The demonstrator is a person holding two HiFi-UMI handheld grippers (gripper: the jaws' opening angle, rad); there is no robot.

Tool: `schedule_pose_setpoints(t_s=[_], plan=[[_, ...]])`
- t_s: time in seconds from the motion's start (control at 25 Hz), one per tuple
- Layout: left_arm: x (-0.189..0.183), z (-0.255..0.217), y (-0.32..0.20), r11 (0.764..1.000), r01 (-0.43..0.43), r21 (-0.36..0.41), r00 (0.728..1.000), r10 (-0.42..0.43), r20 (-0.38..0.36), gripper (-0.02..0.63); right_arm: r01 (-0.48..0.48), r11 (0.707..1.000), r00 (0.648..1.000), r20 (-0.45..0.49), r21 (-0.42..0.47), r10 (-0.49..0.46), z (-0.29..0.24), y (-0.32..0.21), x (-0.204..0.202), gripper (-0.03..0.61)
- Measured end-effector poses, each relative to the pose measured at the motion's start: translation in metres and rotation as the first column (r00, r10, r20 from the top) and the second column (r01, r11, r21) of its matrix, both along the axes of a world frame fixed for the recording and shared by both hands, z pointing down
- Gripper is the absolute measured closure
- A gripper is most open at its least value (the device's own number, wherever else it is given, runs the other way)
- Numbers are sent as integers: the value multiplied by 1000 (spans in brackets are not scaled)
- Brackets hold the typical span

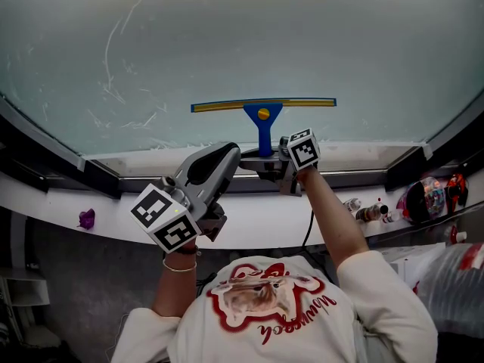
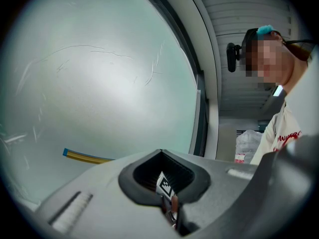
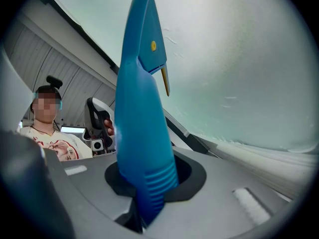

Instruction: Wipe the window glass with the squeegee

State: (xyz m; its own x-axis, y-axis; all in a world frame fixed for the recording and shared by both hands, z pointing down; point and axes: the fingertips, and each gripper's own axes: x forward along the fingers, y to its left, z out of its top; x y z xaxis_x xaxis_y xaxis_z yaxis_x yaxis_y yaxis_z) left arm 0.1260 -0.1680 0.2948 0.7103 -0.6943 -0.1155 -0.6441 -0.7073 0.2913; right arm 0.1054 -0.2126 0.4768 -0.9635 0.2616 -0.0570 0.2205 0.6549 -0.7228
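The squeegee (image 1: 263, 118) has a blue handle and a yellow-edged blade that lies level against the lower part of the window glass (image 1: 242, 44). My right gripper (image 1: 266, 162) is shut on the handle's ribbed lower end (image 3: 149, 183), and the handle runs up to the glass (image 3: 239, 59). My left gripper (image 1: 225, 156) hovers just left of it, near the sill, with jaws together and nothing between them. In the left gripper view only one end of the blade (image 2: 82, 156) shows past the jaws, against the pane (image 2: 99, 78).
A dark window frame (image 1: 45, 153) borders the glass, with a white sill (image 1: 249, 219) beneath it. A small purple object (image 1: 87, 218) lies on the sill at left. Small bottles (image 1: 367, 212) and bags (image 1: 432, 197) sit at right. A black cable (image 1: 308, 231) hangs below the sill.
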Motion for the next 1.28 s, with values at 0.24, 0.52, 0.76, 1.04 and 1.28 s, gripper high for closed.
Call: schedule_pose_setpoints(t_s=[0.24, 0.52, 0.76, 1.04, 1.28], plan=[[0, 4, 1, 1000, 3, -10, 1000, -3, 1, 614, -3, 1000, 1000, -8, -28, 3, 11, 3, 1, 491], [1, 9, 1, 1000, 6, -23, 1000, -6, 10, 614, -7, 998, 1000, -3, -68, 7, 22, 6, 1, 491], [5, 12, 3, 999, 0, -36, 1000, 1, 19, 614, -3, 997, 1000, -12, -82, 2, 31, 8, 3, 491], [8, 15, 3, 999, -4, -45, 1000, 5, 27, 614, -6, 994, 1000, -27, -109, 3, 44, 10, 4, 491], [8, 19, 5, 999, 3, -54, 1000, -1, 26, 614, -7, 993, 1000, -31, -117, 3, 54, 11, 5, 491]])
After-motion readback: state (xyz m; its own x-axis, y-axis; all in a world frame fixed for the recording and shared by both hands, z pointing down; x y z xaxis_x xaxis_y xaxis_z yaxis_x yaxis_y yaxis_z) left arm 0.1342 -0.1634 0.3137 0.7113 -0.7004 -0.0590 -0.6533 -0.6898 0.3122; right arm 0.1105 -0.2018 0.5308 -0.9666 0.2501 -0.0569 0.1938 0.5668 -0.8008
